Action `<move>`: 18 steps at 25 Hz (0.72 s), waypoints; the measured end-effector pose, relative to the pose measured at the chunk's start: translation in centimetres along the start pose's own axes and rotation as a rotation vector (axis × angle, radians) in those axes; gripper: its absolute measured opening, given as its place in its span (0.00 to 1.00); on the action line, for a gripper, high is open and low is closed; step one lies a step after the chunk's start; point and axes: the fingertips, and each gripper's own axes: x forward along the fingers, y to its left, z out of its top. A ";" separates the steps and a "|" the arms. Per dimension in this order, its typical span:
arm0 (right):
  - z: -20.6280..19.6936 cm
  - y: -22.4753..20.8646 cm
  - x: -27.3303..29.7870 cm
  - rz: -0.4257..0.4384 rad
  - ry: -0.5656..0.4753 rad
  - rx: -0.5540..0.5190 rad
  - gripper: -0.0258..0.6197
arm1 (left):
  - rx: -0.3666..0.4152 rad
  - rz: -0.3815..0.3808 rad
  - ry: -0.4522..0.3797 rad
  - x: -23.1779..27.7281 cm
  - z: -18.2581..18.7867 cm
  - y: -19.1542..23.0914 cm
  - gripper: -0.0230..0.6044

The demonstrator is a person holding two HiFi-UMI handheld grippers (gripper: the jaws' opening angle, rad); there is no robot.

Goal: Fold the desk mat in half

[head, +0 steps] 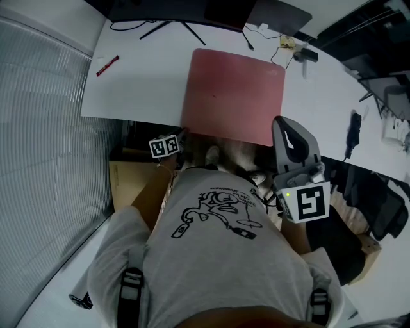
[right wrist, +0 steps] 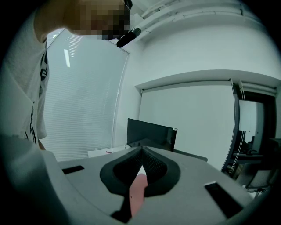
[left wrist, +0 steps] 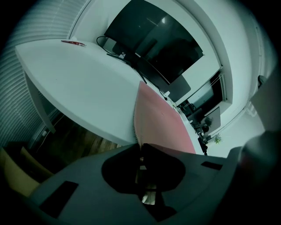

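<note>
A pink desk mat (head: 234, 96) lies flat on the white table (head: 141, 77), its near edge hanging slightly over the table's front edge. My left gripper (head: 182, 136) is at the mat's near left corner. In the left gripper view the jaws (left wrist: 140, 147) stand nearly together with the mat's (left wrist: 160, 123) corner running in between them. My right gripper (head: 278, 123) is at the near right corner. In the right gripper view its jaws (right wrist: 141, 151) are shut on a pink strip of the mat (right wrist: 137, 193). The person's torso hides the space just below the table edge.
A dark monitor (head: 173, 9) with its stand and cables stands at the table's far edge. A red pen (head: 107, 65) lies at the far left, and small black items (head: 353, 128) lie to the right. A cardboard box (head: 125, 179) sits on the floor under the table. Window blinds run along the left.
</note>
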 end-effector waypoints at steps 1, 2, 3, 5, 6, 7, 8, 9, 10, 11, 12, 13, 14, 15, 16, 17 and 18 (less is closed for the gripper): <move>0.1 -0.1 0.0 -0.004 -0.004 0.005 0.05 | 0.014 0.007 -0.003 -0.1 0.2 -0.1 0.09; 0.1 -0.1 0.0 -0.005 -0.005 0.005 0.05 | 0.039 0.021 -0.007 -0.3 0.4 -0.2 0.09; 0.0 -0.1 -0.1 -0.005 -0.004 0.004 0.05 | 0.069 0.037 -0.009 -0.5 0.6 -0.2 0.09; 0.0 -0.1 -0.2 -0.003 -0.005 0.003 0.05 | 0.117 0.054 -0.008 -0.7 0.7 -0.6 0.09; 0.0 -0.2 -0.3 -0.003 -0.006 0.003 0.05 | 0.131 0.054 -0.007 -0.7 0.8 -0.9 0.09; 0.0 -0.3 -0.4 -0.003 -0.007 0.004 0.05 | 0.140 0.054 -0.006 -0.8 0.8 -1.1 0.09; 0.0 -0.4 -0.5 -0.004 -0.006 0.004 0.05 | 0.146 0.055 -0.006 -0.8 0.9 -1.3 0.09; -0.1 -0.5 -0.7 -0.006 -0.004 0.004 0.05 | 0.149 0.057 -0.006 -0.8 0.8 -1.5 0.09; -0.2 -0.7 -0.9 -0.006 0.000 0.002 0.05 | 0.153 0.060 -0.006 -0.9 0.8 -1.5 0.09; -0.4 -0.8 -1.0 -0.004 0.006 -0.003 0.05 | 0.162 0.063 -0.005 -1.0 0.8 -1.7 0.09; -0.6 -0.9 -1.2 -0.003 0.009 -0.006 0.05 | 0.175 0.065 -0.005 -1.0 0.9 -1.9 0.09; -0.5 -1.1 -1.2 -0.008 0.004 -0.001 0.05 | 0.190 0.065 -0.006 -1.1 1.0 -2.2 0.09; -0.4 -1.2 -1.3 -0.013 -0.002 0.008 0.05 | 0.206 0.063 -0.007 -1.1 1.1 -2.5 0.09; -0.3 -1.3 -1.3 -0.018 -0.006 0.014 0.05 | 0.221 0.061 -0.009 -1.2 1.2 -2.8 0.09; -0.3 -1.4 -1.5 -0.019 -0.007 0.015 0.05 | 0.238 0.059 -0.011 -1.2 1.3 -3.2 0.09; -0.4 -1.4 -1.7 -0.018 -0.005 0.010 0.05 | 0.254 0.056 -0.012 -1.3 1.3 -3.5 0.09; -0.7 -1.4 -1.9 -0.012 0.004 -0.002 0.05 | 0.269 0.054 -0.013 -1.3 1.3 -3.9 0.09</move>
